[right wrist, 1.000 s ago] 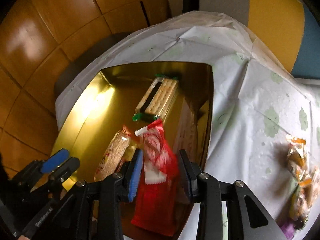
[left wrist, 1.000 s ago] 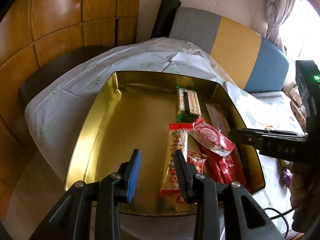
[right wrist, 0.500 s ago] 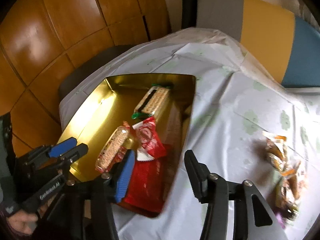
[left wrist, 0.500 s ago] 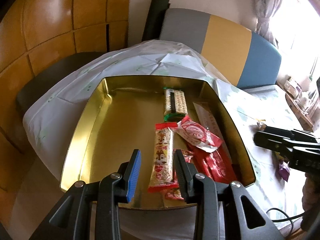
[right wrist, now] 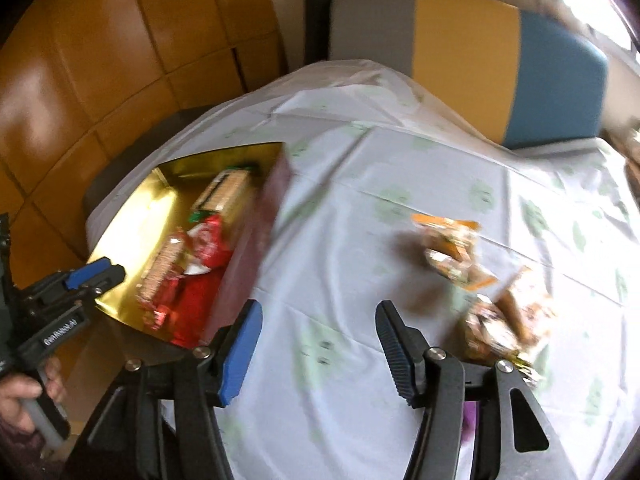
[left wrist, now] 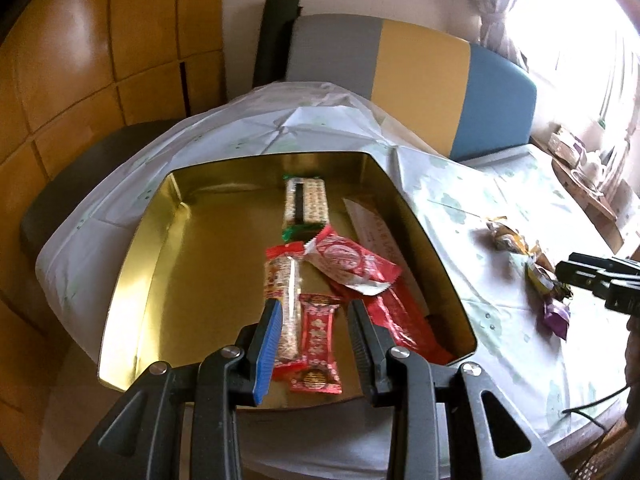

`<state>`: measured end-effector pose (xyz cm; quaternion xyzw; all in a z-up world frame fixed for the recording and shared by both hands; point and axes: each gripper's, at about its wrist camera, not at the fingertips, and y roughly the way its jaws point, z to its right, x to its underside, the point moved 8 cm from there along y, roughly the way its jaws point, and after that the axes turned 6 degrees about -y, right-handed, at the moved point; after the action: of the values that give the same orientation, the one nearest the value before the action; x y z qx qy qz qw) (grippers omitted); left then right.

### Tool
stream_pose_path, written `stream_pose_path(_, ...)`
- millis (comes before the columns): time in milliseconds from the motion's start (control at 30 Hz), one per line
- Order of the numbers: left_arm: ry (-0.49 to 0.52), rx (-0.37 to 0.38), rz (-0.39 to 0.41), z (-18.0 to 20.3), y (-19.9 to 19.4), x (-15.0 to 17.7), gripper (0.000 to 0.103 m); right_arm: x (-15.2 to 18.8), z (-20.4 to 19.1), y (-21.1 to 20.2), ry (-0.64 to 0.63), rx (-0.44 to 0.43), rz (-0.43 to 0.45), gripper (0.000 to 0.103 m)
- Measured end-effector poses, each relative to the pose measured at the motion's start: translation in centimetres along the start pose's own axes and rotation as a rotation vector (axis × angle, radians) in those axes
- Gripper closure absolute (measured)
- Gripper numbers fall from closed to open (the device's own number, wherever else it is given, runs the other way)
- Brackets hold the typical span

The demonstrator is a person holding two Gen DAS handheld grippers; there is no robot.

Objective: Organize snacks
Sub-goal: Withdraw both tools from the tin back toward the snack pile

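We angle our right tongs [right wrist: 318, 346] down over bare tabletop [right wrist: 360, 240], just opening and empty, snacks [right wrist: 480, 280] beside them, while our left tongs [left wrist: 314, 340] hover part-open, empty, over the tin [left wrist: 424, 240].

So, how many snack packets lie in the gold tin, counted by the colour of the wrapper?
Red: 4 (biscuit bar with red ends, red-and-white pouch, small red bar, long red packet)
Green-ended cracker pack: 1
Pale flat packet: 1
Total: 6
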<state>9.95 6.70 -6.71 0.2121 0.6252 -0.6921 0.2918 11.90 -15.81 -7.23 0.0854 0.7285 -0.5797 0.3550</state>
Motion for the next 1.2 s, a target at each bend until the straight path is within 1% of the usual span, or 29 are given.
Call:
stream_pose_path(100, 0.025, 0.013, -0.001, 1.1, -0.1, 0.0, 0.069, 0.9, 2.7, -1.1, 0.030, 0.039, -0.002, 0.039)
stream_pose_path(267, 0.075, 0.036, -0.006, 3.3, -0.1, 0.1, 0.069, 2.3, 8.5, -3.0, 0.089, 0.131, -0.012, 0.033)
stream_pose_path(400, 0.132, 0.059, -0.017, 5.8, 0.1, 0.2, 0.069, 3.2, 13.1, -4.6, 0.152, 0.201, -0.011, 0.031)
stream_pose_path(467, 0.156, 0.069, -0.021, 6.9, 0.2, 0.2, 0.069, 4.0, 15.9, -5.3, 0.195, 0.245, -0.011, 0.022)
stream_pose_path(500, 0.171, 0.074, -0.023, 7.6, 0.3, 0.3, 0.069, 4.4, 17.1, -5.6, 0.217, 0.267, -0.009, 0.021)
stream_pose_path(600, 0.217, 0.090, -0.032, 9.7, 0.4, 0.6, 0.069, 6.1, 21.2, -6.1, 0.341, 0.303, -0.007, 0.020)
stream_pose_path(633, 0.232, 0.100, -0.035, 10.6, 0.5, 0.8, 0.069, 7.2, 22.7, -6.0, 0.411, 0.318, -0.022, 0.016)
stream_pose_path(700, 0.263, 0.119, -0.049, 12.2, 0.8, 1.2, 0.069, 8.5, 24.6, -5.6, 0.499, 0.356, -0.081, 0.016)
stream_pose_path(733, 0.275, 0.127, -0.058, 12.8, 0.9, 1.4, 0.069, 9.1, 25.4, -5.5, 0.543, 0.358, -0.096, 0.016)
stream_pose_path(800, 0.311, 0.150, -0.079, 14.4, 1.3, 2.1, 0.069, 9.7, 26.0, -5.3, 0.592, 0.338, -0.108, 0.014)
stream_pose_path(833, 0.332, 0.161, -0.088, 15.2, 1.4, 2.4, 0.069, 9.9, 26.1, -5.2, 0.606, 0.328, -0.113, 0.011)
stream_pose_path(867, 0.352, 0.170, -0.095, 15.9, 1.5, 2.7, 0.069, 9.9, 26.1, -5.2, 0.616, 0.316, -0.113, 0.010)
stream_pose_path(967, 0.423, 0.210, -0.124, 18.5, 2.0, 3.9, 0.069, 9.4, 25.8, -5.3, 0.616, 0.299, -0.091, 0.008)
stream_pose_path(1067, 0.475, 0.252, -0.149, 20.7, 2.4, 4.7, 0.069, 9.3, 25.9, -5.2, 0.619, 0.294, -0.088, 0.008)
stream_pose_path(1200, 0.519, 0.313, -0.200, 23.4, 2.9, 5.8, 0.067, 9.5, 25.8, -5.7, 0.640, 0.289, -0.071, 0.008)
